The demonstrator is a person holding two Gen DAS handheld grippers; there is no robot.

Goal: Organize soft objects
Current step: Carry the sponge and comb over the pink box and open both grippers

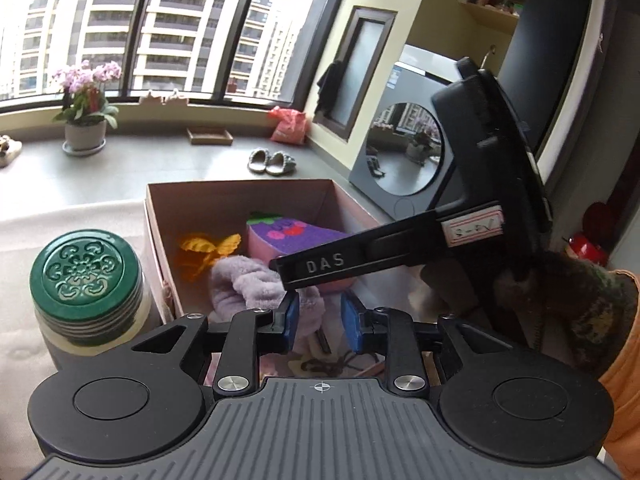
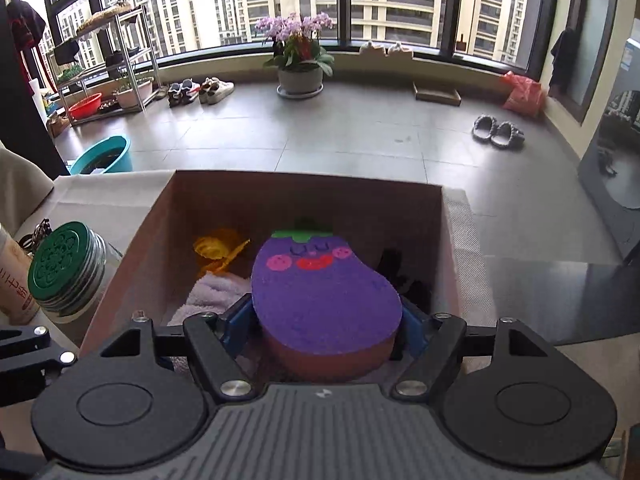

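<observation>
While right gripper (image 2: 326, 320) clamps eggplant sponge (image 2: 324, 288) over cardboard box (image 2: 304, 192) for deposit, left gripper (image 1: 320, 316) hovers parted above it.

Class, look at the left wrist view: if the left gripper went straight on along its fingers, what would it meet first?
Most likely the lilac fluffy cloth in the cardboard box: it lies right ahead of the left gripper, between the open blue pads. Depth is unclear, and the right gripper's black arm crosses just above that line.

Daylight from tall windows (image 2: 392, 4) falls on a grey tiled floor (image 2: 340, 136) and a potted orchid (image 2: 298, 56).
</observation>
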